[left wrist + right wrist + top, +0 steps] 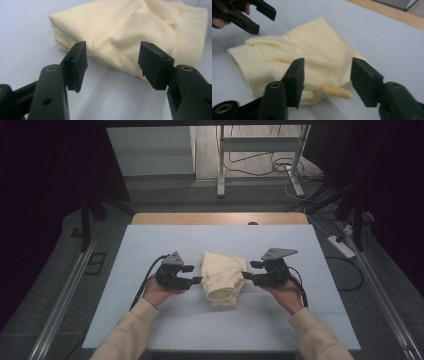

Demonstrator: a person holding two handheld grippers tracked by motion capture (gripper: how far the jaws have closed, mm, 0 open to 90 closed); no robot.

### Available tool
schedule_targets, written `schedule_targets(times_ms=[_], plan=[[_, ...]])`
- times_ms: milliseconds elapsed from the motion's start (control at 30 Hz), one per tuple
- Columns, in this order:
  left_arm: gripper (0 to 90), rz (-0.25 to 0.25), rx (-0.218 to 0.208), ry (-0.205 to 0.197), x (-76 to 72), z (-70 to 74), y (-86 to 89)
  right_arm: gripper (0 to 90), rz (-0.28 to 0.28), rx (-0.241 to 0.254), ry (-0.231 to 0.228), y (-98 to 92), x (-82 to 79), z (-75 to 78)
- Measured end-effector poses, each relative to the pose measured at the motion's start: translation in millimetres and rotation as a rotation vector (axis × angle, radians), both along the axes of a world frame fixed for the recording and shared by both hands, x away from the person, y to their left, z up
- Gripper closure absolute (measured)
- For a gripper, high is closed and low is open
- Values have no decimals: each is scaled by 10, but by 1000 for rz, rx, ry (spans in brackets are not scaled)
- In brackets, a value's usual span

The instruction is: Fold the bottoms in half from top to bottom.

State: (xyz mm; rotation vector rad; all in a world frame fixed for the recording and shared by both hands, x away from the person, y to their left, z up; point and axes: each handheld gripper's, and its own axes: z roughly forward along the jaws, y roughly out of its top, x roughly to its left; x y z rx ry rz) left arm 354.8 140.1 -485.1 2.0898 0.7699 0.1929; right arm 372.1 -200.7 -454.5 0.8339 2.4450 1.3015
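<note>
A folded pale-yellow cloth (222, 276) lies bunched in the middle of the white table cover (150, 245). My left gripper (194, 274) is held just left of it, jaws apart and pointing at its side. My right gripper (248, 270) faces it from the right, also with jaws apart, tips close to the fabric. In the left gripper view the cloth (120, 30) lies just beyond the open gripper (112, 65), nothing pinched. In the right gripper view the cloth (312, 50) lies under and past the open gripper (327, 75), and the left gripper (265, 22) shows at the top left.
A strip of wooden tabletop (220, 218) shows beyond the cover's far edge. Metal rails (65, 295) run along both sides of the table. A power strip (341, 246) and cables lie on the floor at the right, and a desk frame (260, 150) stands behind.
</note>
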Motion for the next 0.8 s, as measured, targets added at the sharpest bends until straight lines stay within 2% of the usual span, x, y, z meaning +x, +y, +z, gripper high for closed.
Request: schedule_targets(times_ms=[100, 167, 267, 333, 500, 567, 633, 700, 800], plan=[[475, 23, -9, -12, 52, 33, -53, 661, 35, 0, 0, 91, 22, 51], [598, 37, -13, -9, 103, 39, -102, 754, 61, -1, 16, 162, 39, 66], [770, 31, -2, 4, 194, 24, -187, 849, 95, 0, 30, 278, 37, 66], [831, 36, -2, 7, 247, -2, -245, 881, 128, -8, 32, 358, 6, 54], [861, 46, 29, 33, 346, -138, -342, 889, 197, -70, 64, 486, -102, -93], [861, 46, 50, 49, 370, -206, -361, 889, 199, -95, 81, 478, -128, -188], [861, 45, 47, 69, 377, -259, -371, 889, 195, -104, 107, 440, -150, -282], [861, 39, 59, 76, 374, -296, -390, 890, 186, -99, 119, 406, -170, -340], [861, 40, 56, 77, 372, -338, -409, 891, 174, -92, 126, 362, -169, -390]])
